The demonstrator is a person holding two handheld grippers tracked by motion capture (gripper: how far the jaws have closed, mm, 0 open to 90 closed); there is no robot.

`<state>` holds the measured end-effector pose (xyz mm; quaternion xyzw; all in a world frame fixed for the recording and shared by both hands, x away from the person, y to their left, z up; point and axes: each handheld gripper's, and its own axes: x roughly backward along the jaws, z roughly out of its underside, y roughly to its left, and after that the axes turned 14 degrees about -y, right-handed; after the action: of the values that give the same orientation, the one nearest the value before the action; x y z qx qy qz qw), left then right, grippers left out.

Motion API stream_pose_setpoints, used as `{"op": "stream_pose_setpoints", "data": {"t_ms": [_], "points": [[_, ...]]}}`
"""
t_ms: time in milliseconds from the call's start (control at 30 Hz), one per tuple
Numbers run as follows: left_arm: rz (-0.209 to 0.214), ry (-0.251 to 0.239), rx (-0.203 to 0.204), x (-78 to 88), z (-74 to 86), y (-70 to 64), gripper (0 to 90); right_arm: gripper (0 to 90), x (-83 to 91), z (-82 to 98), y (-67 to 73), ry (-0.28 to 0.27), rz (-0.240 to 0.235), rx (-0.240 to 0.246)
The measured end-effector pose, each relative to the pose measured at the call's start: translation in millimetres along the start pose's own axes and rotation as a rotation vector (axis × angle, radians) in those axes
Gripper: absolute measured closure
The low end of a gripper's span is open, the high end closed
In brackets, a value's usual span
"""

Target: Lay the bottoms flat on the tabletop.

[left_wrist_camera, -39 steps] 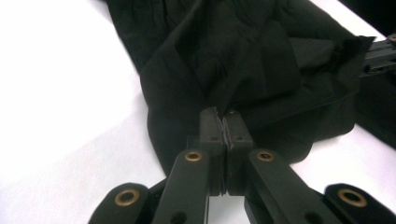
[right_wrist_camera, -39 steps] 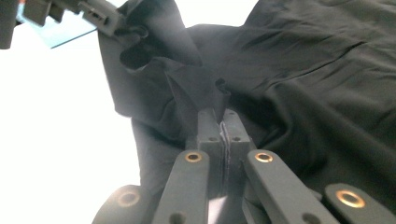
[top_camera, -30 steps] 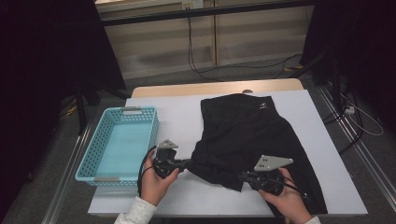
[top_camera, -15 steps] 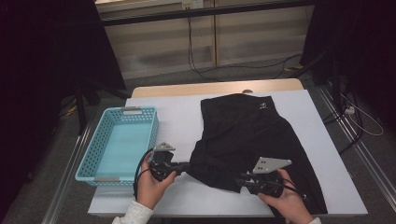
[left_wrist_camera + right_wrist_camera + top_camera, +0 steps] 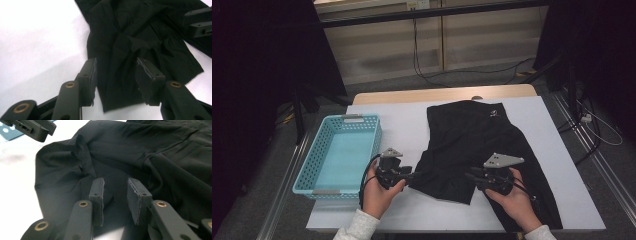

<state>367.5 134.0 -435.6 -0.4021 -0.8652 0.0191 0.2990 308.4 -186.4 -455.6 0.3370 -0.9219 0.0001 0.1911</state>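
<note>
Lying on white tabletop (image 5: pixel 412 125): black garment (image 5: pixel 482 145), near hem bunched; left gripper (image 5: pixel 412 176) and right gripper (image 5: pixel 471 176), fingers parted, flank it, apparently ready to pinch; basket (image 5: pixel 312 172) alongside.

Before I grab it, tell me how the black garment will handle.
Probably floppy: the garment lies flat on the table with soft folds and creases near the left gripper. Likely light, since the cloth looks thin. A pinch by the right gripper would probably lift just one layer, with the rest sagging and dragging.
</note>
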Motion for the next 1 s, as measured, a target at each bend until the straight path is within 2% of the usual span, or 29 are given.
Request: {"op": "stream_pose_setpoints", "data": {"t_ms": [100, 133, 233, 300, 333, 367, 400, 467, 600, 767, 1000], "points": [[-0.013, -0.005, -0.014, -12.9, 0.3, 2.4, 46.6, 67.6, -11.4, 3.3, 2.6, 0.037, 0.004, 0.021], [-0.01, -0.01, -0.001, -17.0, 0.8, 2.8, 46.6, 67.6, -14.5, 5.0, 4.4, 0.045, -0.007, 0.024], [-0.008, -0.004, -0.017, -26.4, 2.6, 1.4, 45.7, 65.2, -20.0, 7.3, 10.1, 0.071, -0.045, 0.036], [0.001, 0.009, -0.013, -32.1, 5.2, 0.9, 50.0, 64.7, -20.5, 6.9, 12.0, 0.057, -0.055, 0.032], [0.001, -0.001, -0.026, -33.9, 6.5, 0.1, 51.8, 64.1, -21.3, 7.4, 12.3, 0.073, -0.055, 0.036], [0.014, 0.01, -0.028, -34.0, 6.6, -1.0, 57.8, 63.9, -22.3, 7.9, 12.9, 0.088, -0.064, 0.038], [0.021, 0.021, -0.018, -33.6, 6.2, -1.7, 66.1, 65.9, -22.1, 7.5, 13.7, 0.086, -0.065, 0.044], [0.033, 0.037, -0.012, -31.6, 5.3, -4.2, 72.5, 73.8, -22.0, 7.9, 14.1, 0.089, -0.079, 0.04], [0.052, 0.033, 0.001, -24.7, 2.0, -8.8, 83.4, 87.8, -20.7, 8.1, 15.3, 0.087, -0.127, 0.034], [0.089, 0.021, 0.013, -13.9, -1.9, -14.6, 88.8, 89.9, -16.4, 6.9, 20.3, 0.077, -0.162, 0.038], [0.121, 0.035, 0.017, 1.8, -0.9, -18.9, 89.7, 90.0, -6.3, 6.6, 38.5, 0.072, -0.237, 0.057]]}}
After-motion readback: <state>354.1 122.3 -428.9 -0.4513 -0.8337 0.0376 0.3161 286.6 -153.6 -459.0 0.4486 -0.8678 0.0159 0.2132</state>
